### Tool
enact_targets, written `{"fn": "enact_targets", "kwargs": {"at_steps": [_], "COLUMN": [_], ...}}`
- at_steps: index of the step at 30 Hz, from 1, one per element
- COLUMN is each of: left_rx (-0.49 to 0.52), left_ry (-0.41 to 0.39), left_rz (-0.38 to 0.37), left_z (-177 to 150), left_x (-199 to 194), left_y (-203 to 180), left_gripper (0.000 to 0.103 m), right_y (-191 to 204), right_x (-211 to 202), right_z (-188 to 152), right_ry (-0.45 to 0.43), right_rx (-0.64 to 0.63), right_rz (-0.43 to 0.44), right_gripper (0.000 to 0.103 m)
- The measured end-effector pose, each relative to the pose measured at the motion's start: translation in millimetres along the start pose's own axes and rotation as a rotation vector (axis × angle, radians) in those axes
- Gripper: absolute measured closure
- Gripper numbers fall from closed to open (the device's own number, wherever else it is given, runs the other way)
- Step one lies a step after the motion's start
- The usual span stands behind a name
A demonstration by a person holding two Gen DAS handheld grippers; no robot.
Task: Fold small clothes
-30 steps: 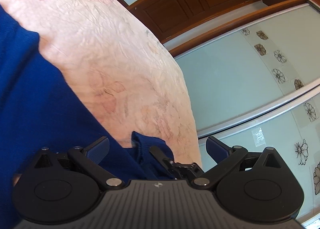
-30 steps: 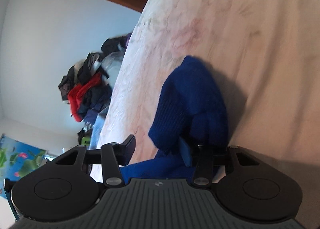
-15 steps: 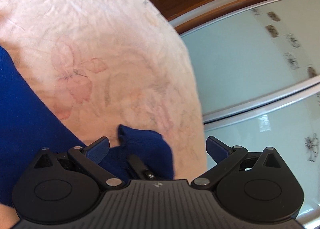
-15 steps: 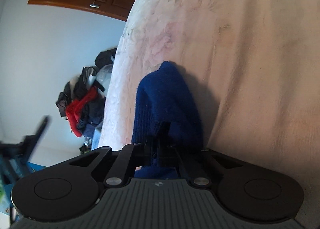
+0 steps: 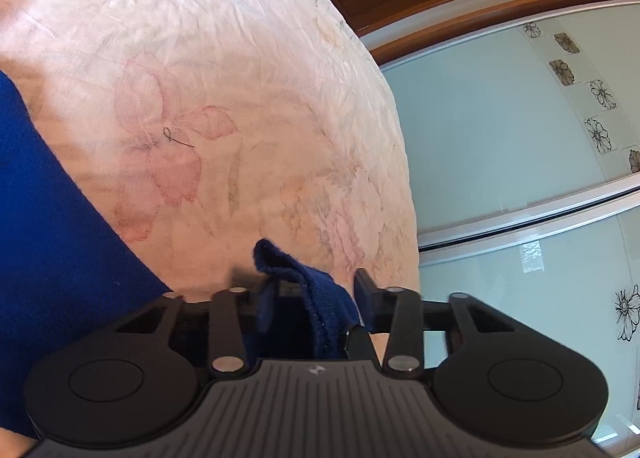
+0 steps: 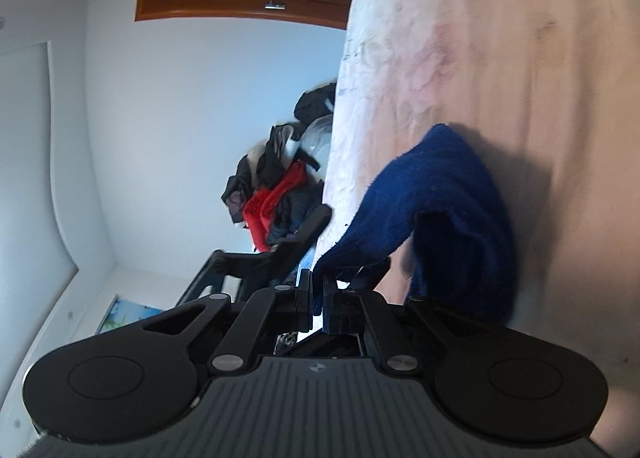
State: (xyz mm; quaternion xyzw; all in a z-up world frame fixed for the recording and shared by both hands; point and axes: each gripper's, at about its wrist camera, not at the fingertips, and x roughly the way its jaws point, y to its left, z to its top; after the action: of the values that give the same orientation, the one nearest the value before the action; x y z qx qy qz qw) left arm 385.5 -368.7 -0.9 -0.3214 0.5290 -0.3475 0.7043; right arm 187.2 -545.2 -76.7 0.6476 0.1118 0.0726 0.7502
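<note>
The blue knit garment (image 6: 444, 194) lies on the bed (image 5: 240, 58), not yet folded (judged). One edge is clamped in the right tongs (image 6: 316, 298); the left tongs (image 5: 312, 290) are closing around a corner.

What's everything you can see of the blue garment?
The blue garment is a dark blue knit, fuzzy, with ribbing at one edge. It lies rumpled on the pale floral bedspread, partly lifted. The right gripper is shut on one edge of it. The left gripper is closing around another raised corner. A broad flat stretch fills the left wrist view's left side.
</note>
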Motion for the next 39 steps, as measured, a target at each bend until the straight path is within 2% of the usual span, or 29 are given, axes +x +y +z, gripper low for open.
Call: {"fn": "enact_targets", "kwargs": {"at_steps": [1, 2, 3, 6, 7, 8, 10, 13, 20, 25, 30, 34, 36, 38, 39], "left_rx": [-0.007, -0.011, -0.006, 0.027, 0.04, 0.055, 0.082, 0.084, 0.006, -0.069, -0.197, -0.238, -0.245, -0.235, -0.222], "left_ry": [-0.003, -0.006, 0.001, -0.008, -0.014, -0.02, -0.018, -0.05, -0.181, -0.285, -0.376, -0.424, -0.436, -0.396, -0.355], "left_rz": [-0.002, -0.003, -0.001, 0.018, 0.02, 0.027, 0.05, 0.078, 0.06, 0.126, 0.189, 0.184, 0.171, 0.158, 0.125], "left_z": [0, 1, 2, 3, 4, 5, 8, 15, 25, 26, 27, 27, 26, 24, 24], "left_x": [-1, -2, -3, -10, -14, -19, -31, -58, -143, -212, -267, -295, -305, -306, -304], "left_y": [1, 2, 2, 3, 2, 2, 5, 17, 54, 100, 157, 180, 186, 192, 193], "left_gripper": [0.075, 0.091, 0.098, 0.099, 0.099, 0.099, 0.099, 0.099, 0.099, 0.099, 0.099, 0.099, 0.099, 0.099, 0.099], "right_y": [2, 2, 3, 7, 8, 9, 10, 15, 23, 43, 47, 55, 62, 68, 73], "right_x": [1, 1, 4, 9, 11, 13, 13, 11, 26, 30, 20, 27, 33, 38, 38], "right_z": [0, 0, 0, -1, -1, -2, -5, -3, -19, -42, -44, -41, -45, -53, -57], "right_ry": [0.008, 0.017, 0.029, 0.065, 0.072, 0.083, 0.094, 0.102, 0.206, 0.298, 0.275, 0.259, 0.285, 0.348, 0.36], "right_rx": [-0.008, -0.014, -0.017, -0.037, -0.048, -0.056, -0.063, -0.076, -0.065, -0.133, -0.17, -0.242, -0.279, -0.297, -0.31], "right_rz": [-0.001, -0.001, -0.002, -0.033, -0.051, -0.066, -0.023, 0.033, 0.036, 0.039, -0.042, -0.148, -0.175, -0.164, -0.168], "right_gripper": [0.095, 0.095, 0.094, 0.077, 0.058, 0.044, 0.035, 0.032, 0.028, 0.025, 0.025, 0.025, 0.025, 0.025, 0.025]}}
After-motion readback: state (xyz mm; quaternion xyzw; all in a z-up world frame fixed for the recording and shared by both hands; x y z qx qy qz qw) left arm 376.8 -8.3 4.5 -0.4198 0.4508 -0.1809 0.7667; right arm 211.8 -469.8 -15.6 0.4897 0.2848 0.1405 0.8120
